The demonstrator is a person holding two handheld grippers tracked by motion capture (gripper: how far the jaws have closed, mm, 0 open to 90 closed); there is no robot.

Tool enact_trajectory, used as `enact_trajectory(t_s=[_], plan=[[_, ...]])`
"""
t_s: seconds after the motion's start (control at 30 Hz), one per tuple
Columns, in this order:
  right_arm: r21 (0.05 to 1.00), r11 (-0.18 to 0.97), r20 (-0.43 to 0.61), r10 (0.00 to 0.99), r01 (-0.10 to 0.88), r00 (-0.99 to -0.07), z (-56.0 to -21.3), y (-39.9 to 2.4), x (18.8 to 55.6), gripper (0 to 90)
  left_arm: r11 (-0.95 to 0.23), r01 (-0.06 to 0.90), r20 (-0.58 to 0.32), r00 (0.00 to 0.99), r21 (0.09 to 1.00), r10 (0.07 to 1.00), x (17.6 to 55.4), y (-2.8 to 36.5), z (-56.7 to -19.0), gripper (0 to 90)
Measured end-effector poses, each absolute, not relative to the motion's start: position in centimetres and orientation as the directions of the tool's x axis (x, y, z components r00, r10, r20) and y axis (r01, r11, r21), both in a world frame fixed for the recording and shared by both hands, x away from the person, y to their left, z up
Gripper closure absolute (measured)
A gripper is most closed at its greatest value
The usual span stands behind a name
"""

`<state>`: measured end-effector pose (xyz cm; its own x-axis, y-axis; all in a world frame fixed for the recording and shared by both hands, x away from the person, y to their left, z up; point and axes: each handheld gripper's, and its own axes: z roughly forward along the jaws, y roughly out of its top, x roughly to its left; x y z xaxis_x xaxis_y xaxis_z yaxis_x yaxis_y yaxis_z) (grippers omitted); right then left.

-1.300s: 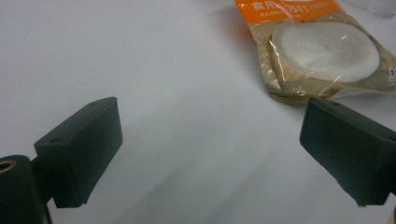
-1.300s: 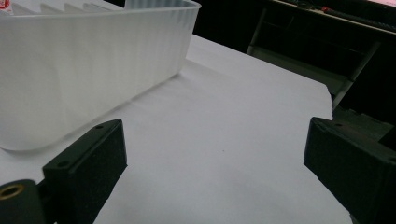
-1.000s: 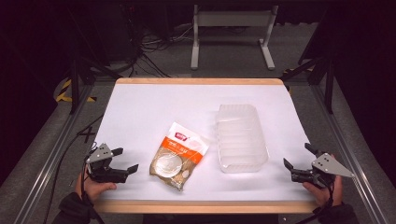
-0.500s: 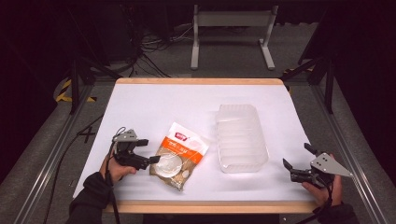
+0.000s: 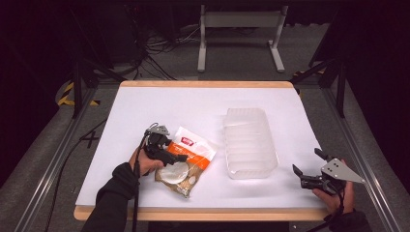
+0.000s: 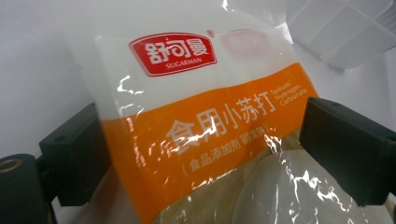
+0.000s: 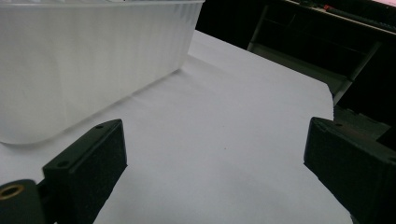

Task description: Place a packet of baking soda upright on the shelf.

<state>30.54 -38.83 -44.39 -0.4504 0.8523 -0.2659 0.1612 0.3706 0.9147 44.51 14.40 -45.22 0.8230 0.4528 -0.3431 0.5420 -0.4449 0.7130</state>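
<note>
A packet of baking soda [image 5: 186,159], white at one end with an orange band and a clear window, lies flat left of the table's middle. My left gripper [image 5: 180,155] is over its left edge, open. In the left gripper view the packet [image 6: 210,126] lies between the two spread jaws, which stand apart from its sides. A translucent ribbed plastic tray [image 5: 248,141] lies to the right of the packet. My right gripper [image 5: 305,166] is open near the front right corner, with bare table between its jaws, and the tray's wall [image 7: 84,60] is at its upper left.
The white table surface [image 5: 159,108] has a wooden border. Metal rails run along both sides. A stand's legs [image 5: 239,43] and cables lie on the dark floor beyond the far edge.
My left gripper has moved right from the table's front left onto the packet's left edge. The right gripper has stayed in place.
</note>
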Motion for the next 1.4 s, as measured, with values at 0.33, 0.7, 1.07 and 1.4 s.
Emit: enact_trajectory(t_s=[0.33, 0.7, 1.07, 1.4], plan=[[0.916, 0.369, -0.264, 0.853, 0.16, -0.451, -44.4, -38.8, 30.6, 6.1, -0.516, 0.489, -0.297, 0.861, 0.704, 0.412, 45.4, 13.0, -45.1, 19.8], [0.915, 0.369, -0.264, 0.852, 0.161, -0.453, -44.4, -38.8, 30.6, 6.0, -0.53, 0.442, -0.281, 0.89, 0.724, 0.359, 44.9, 13.2, -44.6, 84.8], [0.916, 0.367, -0.262, 0.851, 0.159, -0.455, -44.4, -38.9, 30.6, 6.1, -0.475, 0.385, -0.215, 0.903, 0.791, 0.373, 43.1, 13.6, -42.8, 89.7], [0.917, 0.366, -0.261, 0.852, 0.16, -0.454, -44.4, -38.9, 30.5, 6.1, -0.334, 0.324, -0.146, 0.875, 0.885, 0.461, 38.5, 17.1, -39.3, 89.8]])
